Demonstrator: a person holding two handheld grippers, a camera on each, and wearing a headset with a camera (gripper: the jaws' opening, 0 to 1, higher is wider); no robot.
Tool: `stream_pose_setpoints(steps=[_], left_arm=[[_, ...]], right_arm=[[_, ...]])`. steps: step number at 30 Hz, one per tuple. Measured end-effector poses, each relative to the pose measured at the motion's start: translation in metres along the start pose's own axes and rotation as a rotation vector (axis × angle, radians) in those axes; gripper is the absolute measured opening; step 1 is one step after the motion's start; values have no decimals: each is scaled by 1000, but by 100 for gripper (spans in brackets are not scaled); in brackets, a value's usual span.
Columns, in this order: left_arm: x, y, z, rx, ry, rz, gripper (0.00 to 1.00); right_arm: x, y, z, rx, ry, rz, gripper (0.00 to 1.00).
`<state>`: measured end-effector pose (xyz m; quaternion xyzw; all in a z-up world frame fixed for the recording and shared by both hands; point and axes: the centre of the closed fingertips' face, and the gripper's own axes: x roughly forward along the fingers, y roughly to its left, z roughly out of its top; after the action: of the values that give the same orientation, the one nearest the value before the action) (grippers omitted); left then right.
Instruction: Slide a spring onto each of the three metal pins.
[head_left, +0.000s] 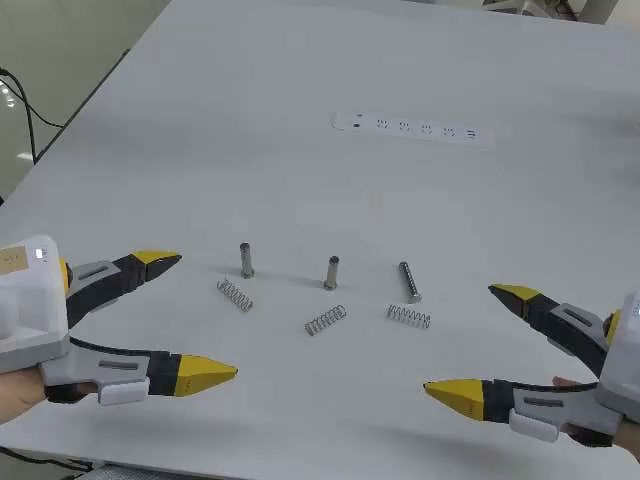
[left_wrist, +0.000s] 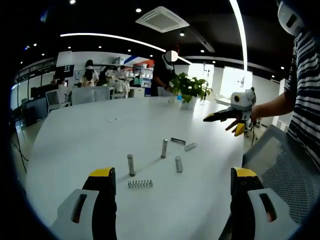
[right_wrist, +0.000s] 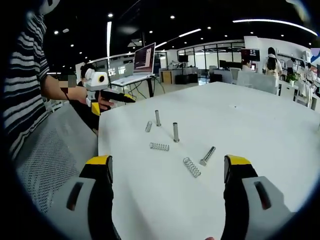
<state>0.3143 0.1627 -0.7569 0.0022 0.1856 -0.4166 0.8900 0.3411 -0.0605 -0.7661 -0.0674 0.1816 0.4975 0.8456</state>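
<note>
Grippers: two, both black two-jaw tools with yellow tips, at the near edge of the worktop. The left gripper (head_left: 205, 315) has its jaws spread wide with nothing between them. The right gripper (head_left: 458, 338) is spread just as wide and is also empty.
Springs: three small coiled steel-wire springs lie flat in a loose row between the grippers and a little ahead of them. These are the left spring (head_left: 235, 294), the middle spring (head_left: 326, 320) and the right spring (head_left: 408, 316). None is on a pin.
Pins: three short grey metal pins sit in a row just behind the springs, one near each spring. The left pin (head_left: 246, 260) and the middle pin (head_left: 331, 272) stand upright. The right pin (head_left: 408, 282) lies on its side, which is plainest in the right gripper view.
Power strip: one long white multi-socket power strip (head_left: 412, 128) lies flat, well beyond the pins.
Worktop: a wide, smooth, pale grey worktop (head_left: 300, 180) with a matt finish. Its edge looks curved in the gripper views.
Room: an open-plan office with a dark ceiling, strip lights and round spotlights. There is a square ceiling air-conditioning unit (left_wrist: 161, 19), and a green potted plant (left_wrist: 190, 87) at the worktop's far edge. An open laptop (right_wrist: 144, 57) sits on another desk. Several people stand or sit in the distance.
Person: the striped sleeve (left_wrist: 305, 75) belongs to the person who holds the grippers.
</note>
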Motion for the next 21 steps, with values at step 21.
stream_pose_setpoints(steps=[21], left_arm=[[-1, -3, 0, -5, -2, -10, 94]], right_arm=[[2, 3, -2, -2, 3, 8, 91]])
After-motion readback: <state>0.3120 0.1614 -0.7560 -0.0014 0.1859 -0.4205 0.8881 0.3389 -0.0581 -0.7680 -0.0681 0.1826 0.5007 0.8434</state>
